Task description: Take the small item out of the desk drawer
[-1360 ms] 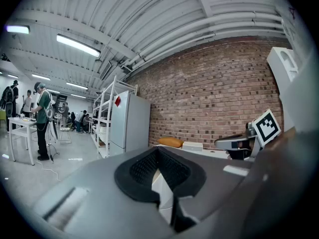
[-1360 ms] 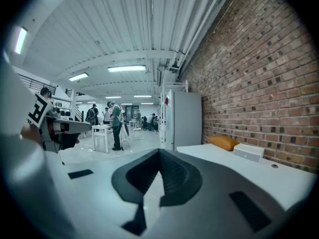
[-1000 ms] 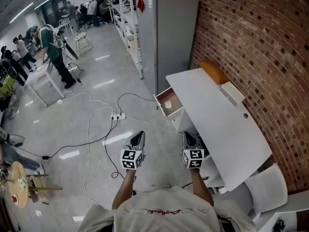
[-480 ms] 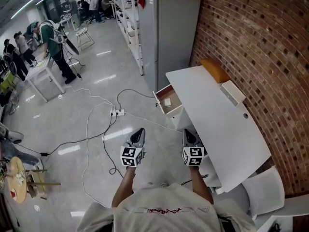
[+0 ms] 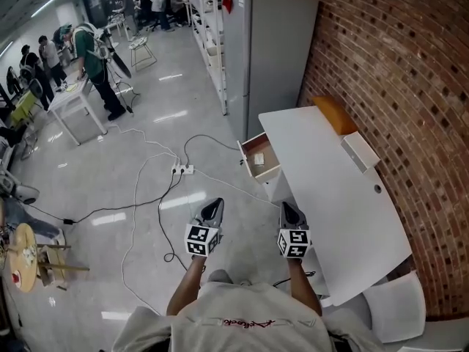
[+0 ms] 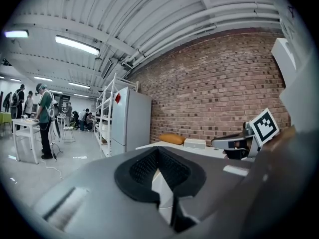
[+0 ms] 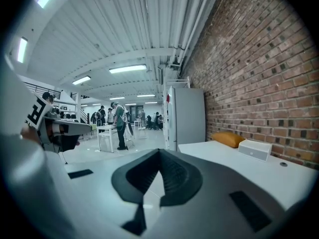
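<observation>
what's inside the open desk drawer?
One small pale item lies on the drawer floor. The drawer's back part is covered by the desktop, so unseen.

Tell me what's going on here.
A person stands beside a white desk set against a brick wall, holding a gripper in each hand. The left gripper and right gripper are both shut and empty, held out front, short of the open drawer. A small item lies in that drawer, untouched.
</observation>
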### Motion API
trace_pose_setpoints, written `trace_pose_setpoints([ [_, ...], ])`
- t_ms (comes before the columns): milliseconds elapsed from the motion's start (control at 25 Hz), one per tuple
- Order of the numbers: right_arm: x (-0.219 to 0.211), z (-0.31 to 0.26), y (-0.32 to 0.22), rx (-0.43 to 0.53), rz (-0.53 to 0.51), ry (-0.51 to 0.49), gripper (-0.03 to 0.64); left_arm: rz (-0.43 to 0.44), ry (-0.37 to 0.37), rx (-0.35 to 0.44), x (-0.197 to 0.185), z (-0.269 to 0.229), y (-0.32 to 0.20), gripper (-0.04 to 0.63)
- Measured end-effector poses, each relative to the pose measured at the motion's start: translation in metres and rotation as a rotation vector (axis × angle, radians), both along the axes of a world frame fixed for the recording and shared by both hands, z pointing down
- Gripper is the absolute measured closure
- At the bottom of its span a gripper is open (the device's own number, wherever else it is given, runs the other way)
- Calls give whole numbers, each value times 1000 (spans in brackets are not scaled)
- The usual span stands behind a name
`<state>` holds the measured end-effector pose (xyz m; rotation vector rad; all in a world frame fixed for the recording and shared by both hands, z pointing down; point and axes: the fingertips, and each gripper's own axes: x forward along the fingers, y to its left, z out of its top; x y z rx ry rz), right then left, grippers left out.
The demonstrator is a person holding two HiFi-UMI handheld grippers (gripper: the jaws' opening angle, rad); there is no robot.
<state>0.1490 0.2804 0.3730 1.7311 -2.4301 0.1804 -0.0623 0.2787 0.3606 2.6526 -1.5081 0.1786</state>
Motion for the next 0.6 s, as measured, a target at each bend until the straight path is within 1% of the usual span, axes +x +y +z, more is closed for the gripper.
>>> trace_pose_setpoints([
  [360,8,14,-19,-21,-13,4,606,-4,13,-20,13,7,-18,586],
  [600,11,17,-46,-22,-1,11,606,4,20,-22,15,15,-48,586],
])
